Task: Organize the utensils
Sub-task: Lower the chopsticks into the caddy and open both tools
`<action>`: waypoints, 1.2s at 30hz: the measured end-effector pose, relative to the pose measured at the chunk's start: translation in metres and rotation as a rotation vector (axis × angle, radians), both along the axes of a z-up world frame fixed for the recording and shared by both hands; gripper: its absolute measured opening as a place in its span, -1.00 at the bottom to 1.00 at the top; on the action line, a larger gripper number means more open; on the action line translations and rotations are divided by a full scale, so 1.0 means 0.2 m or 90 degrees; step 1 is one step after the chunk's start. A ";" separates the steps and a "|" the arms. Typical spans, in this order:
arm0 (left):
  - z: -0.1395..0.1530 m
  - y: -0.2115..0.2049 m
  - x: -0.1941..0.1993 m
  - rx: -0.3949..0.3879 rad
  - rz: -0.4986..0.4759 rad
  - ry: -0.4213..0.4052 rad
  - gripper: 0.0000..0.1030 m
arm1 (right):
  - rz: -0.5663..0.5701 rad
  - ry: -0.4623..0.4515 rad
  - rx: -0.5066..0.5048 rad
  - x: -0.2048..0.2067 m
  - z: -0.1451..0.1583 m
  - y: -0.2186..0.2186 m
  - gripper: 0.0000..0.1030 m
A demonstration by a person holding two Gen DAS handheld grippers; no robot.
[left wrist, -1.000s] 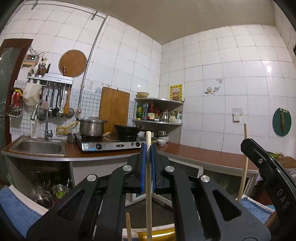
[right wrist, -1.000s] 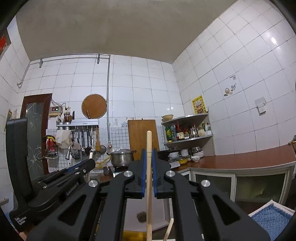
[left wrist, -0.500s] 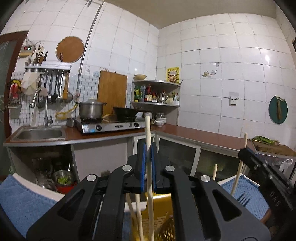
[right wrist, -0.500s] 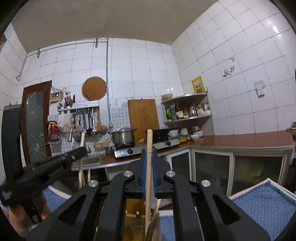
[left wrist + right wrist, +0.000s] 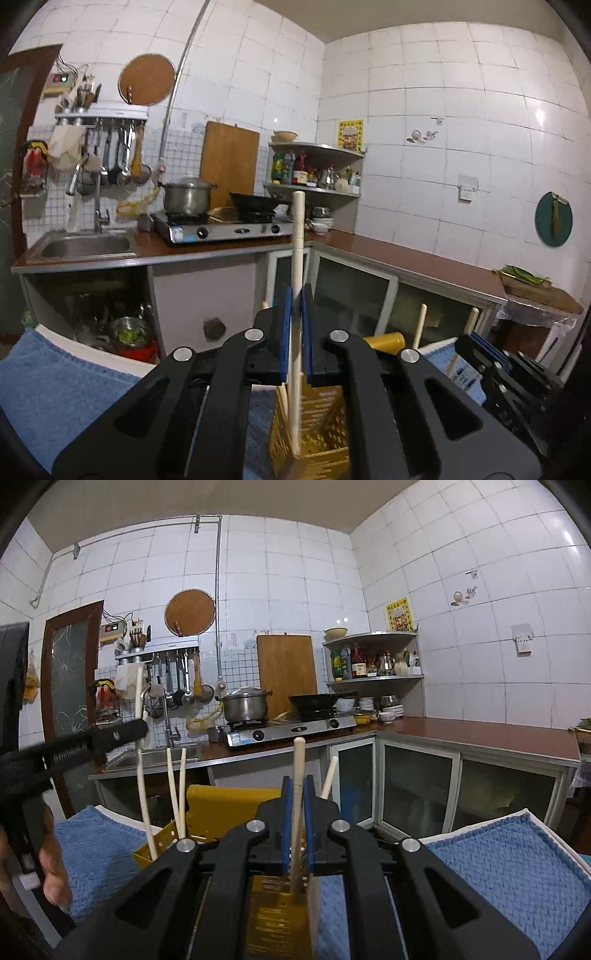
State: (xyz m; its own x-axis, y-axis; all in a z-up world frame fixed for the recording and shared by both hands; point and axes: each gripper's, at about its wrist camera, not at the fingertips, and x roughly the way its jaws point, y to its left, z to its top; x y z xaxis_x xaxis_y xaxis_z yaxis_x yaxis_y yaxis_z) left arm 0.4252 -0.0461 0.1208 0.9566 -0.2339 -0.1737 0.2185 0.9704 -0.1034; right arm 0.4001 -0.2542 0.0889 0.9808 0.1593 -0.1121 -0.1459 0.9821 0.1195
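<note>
Both the left claw (image 5: 295,325) and right claw (image 5: 296,812) pinch upright chopsticks (image 5: 297,258) over the yellow basket (image 5: 273,915).

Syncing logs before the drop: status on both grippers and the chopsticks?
Left gripper shut on chopstick, tip in yellow holder. Right gripper shut on second chopstick. Nothing blocking.

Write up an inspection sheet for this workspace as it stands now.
Surface: blue towel over a white-edged top.
Job's things: yellow utensil basket holding pale chopsticks.
Clutter: nothing seen.
Grippers: left tongs shut on a chopstick, lower end in the basket; right tongs shut on another chopstick.
Cables: nothing seen.
Surroundings: sink, stove, pot, wok, cutting board.
</note>
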 end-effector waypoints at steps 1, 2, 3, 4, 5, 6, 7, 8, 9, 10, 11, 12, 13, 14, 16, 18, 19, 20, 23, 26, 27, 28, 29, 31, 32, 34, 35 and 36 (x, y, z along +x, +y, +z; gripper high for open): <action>0.01 -0.01 0.00 0.000 0.001 -0.004 -0.92 | 0.000 0.002 0.005 0.00 0.00 -0.01 -0.88; 0.04 -0.01 0.01 -0.002 -0.001 -0.010 -0.92 | -0.004 -0.003 0.006 -0.01 0.01 -0.02 -0.88; 0.05 -0.02 0.02 -0.004 -0.004 -0.014 -0.92 | -0.007 -0.008 0.005 -0.01 0.02 -0.02 -0.88; 0.06 -0.03 0.03 -0.006 -0.005 -0.018 -0.92 | -0.006 -0.008 0.007 0.00 0.03 -0.02 -0.88; 0.06 -0.05 0.04 -0.005 -0.009 -0.020 -0.92 | -0.006 -0.007 0.008 0.01 0.04 -0.02 -0.88; 0.06 -0.06 0.05 -0.004 -0.011 -0.019 -0.92 | -0.005 -0.006 0.009 0.02 0.04 -0.03 -0.88; 0.05 -0.08 0.06 -0.001 -0.015 -0.016 -0.92 | -0.004 -0.005 0.008 0.02 0.04 -0.02 -0.88; 0.02 -0.09 0.06 0.002 -0.020 -0.012 -0.92 | -0.002 -0.004 0.007 0.03 0.04 -0.02 -0.88; 0.00 -0.10 0.05 0.006 -0.022 -0.009 -0.92 | 0.001 -0.001 0.003 0.03 0.03 -0.01 -0.88; -0.02 -0.11 0.05 0.014 -0.024 -0.005 -0.92 | 0.002 0.003 -0.002 0.03 0.02 0.00 -0.88; -0.05 -0.12 0.04 0.023 -0.024 -0.001 -0.92 | 0.002 0.007 -0.005 0.03 0.01 0.00 -0.88; -0.08 -0.12 0.03 0.036 -0.020 0.005 -0.92 | 0.002 0.007 -0.005 0.03 0.00 0.00 -0.88; -0.11 -0.12 0.03 0.043 -0.016 0.011 -0.92 | -0.003 0.004 -0.005 0.02 -0.01 -0.01 -0.87; -0.13 -0.11 0.03 0.044 -0.012 0.020 -0.92 | -0.001 0.006 0.001 0.01 0.00 -0.02 -0.87; -0.18 -0.08 0.04 0.044 -0.007 0.046 -0.92 | 0.004 0.018 0.016 0.01 0.01 -0.03 -0.87; -0.22 -0.06 0.00 0.054 0.001 0.055 -0.92 | 0.012 0.031 0.017 0.00 0.02 -0.03 -0.86; -0.23 -0.05 -0.02 0.058 0.004 0.056 -0.92 | 0.015 0.034 0.015 -0.01 0.02 -0.03 -0.85; -0.24 -0.05 -0.04 0.061 0.006 0.059 -0.91 | 0.016 0.037 0.012 -0.03 0.03 -0.03 -0.78; -0.25 -0.03 -0.10 0.068 0.010 0.073 -0.51 | 0.022 0.042 0.018 -0.09 0.06 -0.03 0.00; -0.22 0.02 -0.23 0.065 0.022 0.072 -0.07 | 0.015 0.040 0.003 -0.20 0.10 -0.03 0.00; -0.21 0.04 -0.26 0.065 0.022 0.077 0.09 | 0.014 0.043 0.003 -0.22 0.11 -0.04 0.00; -0.20 0.05 -0.29 0.065 0.024 0.081 0.18 | 0.012 0.050 0.005 -0.26 0.11 -0.05 0.00; -0.20 0.07 -0.34 0.064 0.030 0.088 0.37 | 0.011 0.062 0.010 -0.30 0.11 -0.06 0.00; -0.20 0.10 -0.40 0.062 0.036 0.105 0.55 | 0.010 0.087 0.015 -0.37 0.09 -0.07 0.00; -0.21 0.12 -0.44 0.061 0.040 0.119 0.63 | 0.004 0.102 0.012 -0.41 0.07 -0.07 0.01; -0.24 0.15 -0.49 0.053 0.043 0.140 0.72 | -0.004 0.132 0.004 -0.48 0.03 -0.08 0.01; -0.26 0.17 -0.53 0.048 0.040 0.156 0.77 | -0.004 0.152 0.002 -0.51 -0.01 -0.07 0.01; -0.28 0.18 -0.55 0.051 0.041 0.169 0.84 | -0.003 0.173 -0.001 -0.54 -0.04 -0.07 0.02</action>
State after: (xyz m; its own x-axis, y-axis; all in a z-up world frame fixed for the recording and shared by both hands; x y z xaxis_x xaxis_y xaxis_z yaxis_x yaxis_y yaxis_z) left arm 0.3148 -0.0107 0.0644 0.8880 -0.1499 -0.4348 0.1317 0.9887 -0.0718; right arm 0.2927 -0.2679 0.0808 0.9153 0.1539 -0.3723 -0.1035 0.9830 0.1518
